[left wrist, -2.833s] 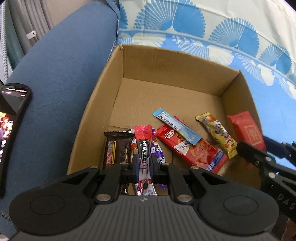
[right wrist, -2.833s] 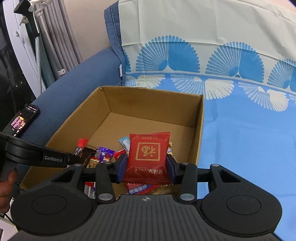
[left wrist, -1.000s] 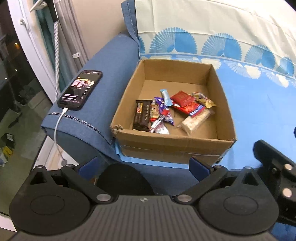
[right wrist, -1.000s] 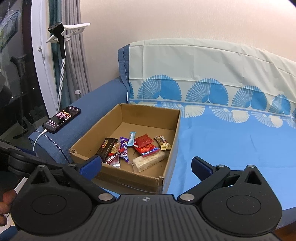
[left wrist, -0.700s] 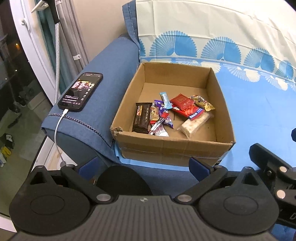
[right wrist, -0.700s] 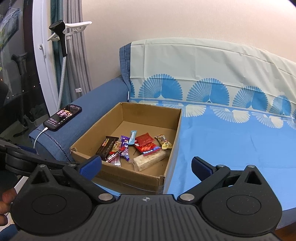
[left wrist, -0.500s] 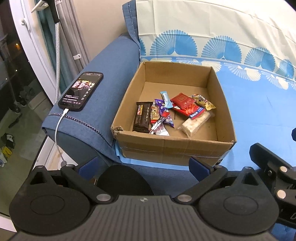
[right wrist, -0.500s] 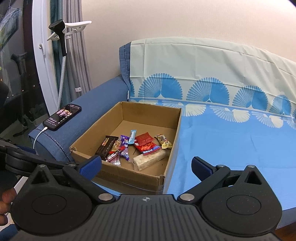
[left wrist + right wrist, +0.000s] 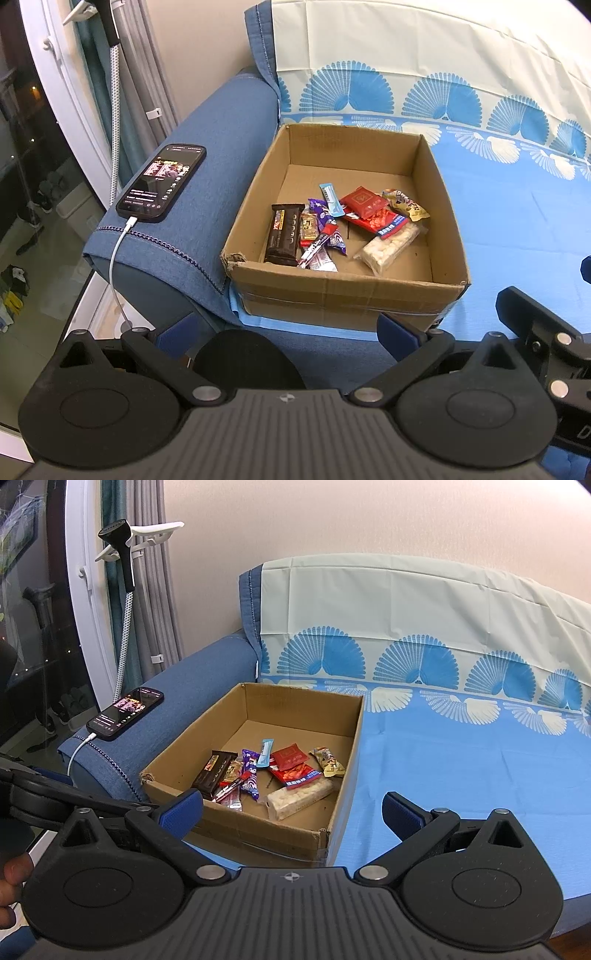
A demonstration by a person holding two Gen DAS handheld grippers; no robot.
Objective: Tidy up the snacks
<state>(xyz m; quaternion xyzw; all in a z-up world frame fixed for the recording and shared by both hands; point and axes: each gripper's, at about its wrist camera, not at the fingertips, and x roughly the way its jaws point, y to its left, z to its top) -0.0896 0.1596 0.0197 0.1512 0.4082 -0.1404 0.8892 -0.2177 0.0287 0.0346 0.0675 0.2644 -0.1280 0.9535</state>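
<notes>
Snacks point(image 9: 343, 225) heaped in cardboard box point(image 9: 255, 192) on sofa, well clear of me. My left gripper point(image 9: 284, 328) and right gripper point(image 9: 291, 806) empty, fingers spread wide. Risk: careless re-entry snags box rim, tips it off seat edge.

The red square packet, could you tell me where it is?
In the left wrist view, the red square packet lies inside the cardboard box, between the light-blue stick and the yellow wrapper.
</notes>
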